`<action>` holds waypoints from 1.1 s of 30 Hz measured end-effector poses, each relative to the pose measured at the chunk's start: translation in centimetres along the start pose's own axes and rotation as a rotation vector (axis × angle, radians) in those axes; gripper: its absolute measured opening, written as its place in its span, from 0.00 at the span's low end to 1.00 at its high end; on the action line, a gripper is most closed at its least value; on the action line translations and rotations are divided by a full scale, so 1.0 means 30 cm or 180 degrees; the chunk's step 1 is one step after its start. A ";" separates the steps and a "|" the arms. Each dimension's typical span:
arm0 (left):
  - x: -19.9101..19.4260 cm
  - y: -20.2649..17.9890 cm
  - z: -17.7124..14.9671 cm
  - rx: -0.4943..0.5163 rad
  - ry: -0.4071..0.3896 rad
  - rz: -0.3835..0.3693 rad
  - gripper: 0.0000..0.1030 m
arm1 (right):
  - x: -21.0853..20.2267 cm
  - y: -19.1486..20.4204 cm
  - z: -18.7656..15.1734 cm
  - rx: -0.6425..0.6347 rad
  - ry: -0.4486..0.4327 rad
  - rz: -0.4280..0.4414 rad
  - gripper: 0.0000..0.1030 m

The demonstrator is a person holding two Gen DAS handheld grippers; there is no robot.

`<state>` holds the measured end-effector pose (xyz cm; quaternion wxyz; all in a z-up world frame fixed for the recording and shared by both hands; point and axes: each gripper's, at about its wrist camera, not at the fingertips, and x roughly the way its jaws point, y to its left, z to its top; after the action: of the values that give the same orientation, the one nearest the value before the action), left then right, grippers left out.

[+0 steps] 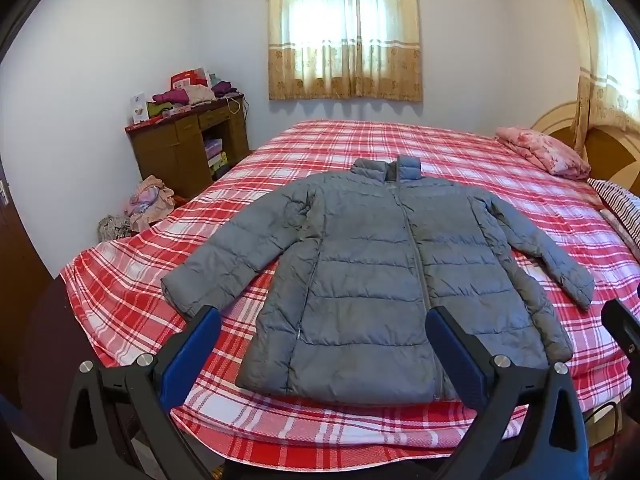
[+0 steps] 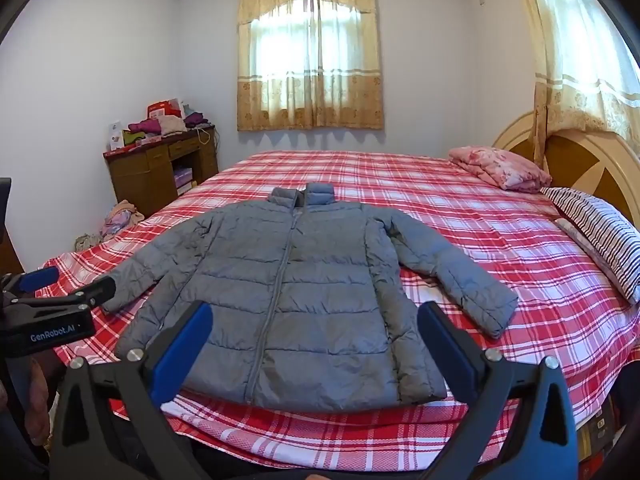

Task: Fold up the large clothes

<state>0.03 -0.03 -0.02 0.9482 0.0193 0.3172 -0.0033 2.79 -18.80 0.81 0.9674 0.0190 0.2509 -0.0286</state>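
Right now a grey padded jacket [image 1: 368, 264] lies flat and face up on the bed [image 1: 320, 144], zipped, collar toward the window [image 1: 344, 20] and hem toward the near edge, both sleeves spread out to the sides. Nothing of it looks folded, so the work seems to be at its very start. The left tool [image 1: 324, 336] hangs above the hem with its jaws spread wide and nothing between them; the right tool [image 2: 314, 332] is likewise wide open and empty, held over the lower front of the jacket. In the right view the left tool also shows at the left edge, near the cuff of the left sleeve [image 2: 132, 276] but not touching it. The likely trouble lies in the fabric: the quilted shell looks slick and puffy, so a pinch that catches only the outer layer may slip off or drag the whole jacket across the checked sheet instead of folding it. Its hem sits close to the bed's edge, so a pull toward the person could slide it off. The padding may also spring a fold back open.
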 end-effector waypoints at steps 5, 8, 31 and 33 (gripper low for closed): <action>0.022 -0.017 0.006 0.0099 -0.0035 0.0065 0.99 | 0.001 0.000 0.000 -0.0044 0.0020 -0.0036 1.00; 0.003 -0.011 0.009 0.0020 -0.0099 0.0018 0.99 | 0.002 -0.001 -0.001 -0.0045 0.0025 -0.0030 1.00; -0.010 0.006 0.002 -0.0017 -0.0133 0.0062 0.99 | 0.019 0.001 -0.020 -0.0022 0.0069 -0.0023 1.00; -0.011 0.004 0.003 -0.0018 -0.0127 0.0065 0.99 | 0.020 0.000 -0.022 -0.0019 0.0074 -0.0024 1.00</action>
<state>-0.19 0.10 0.25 0.9543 0.0197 0.2980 0.0069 2.98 -18.80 -0.07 0.9643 0.0156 0.2623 -0.0313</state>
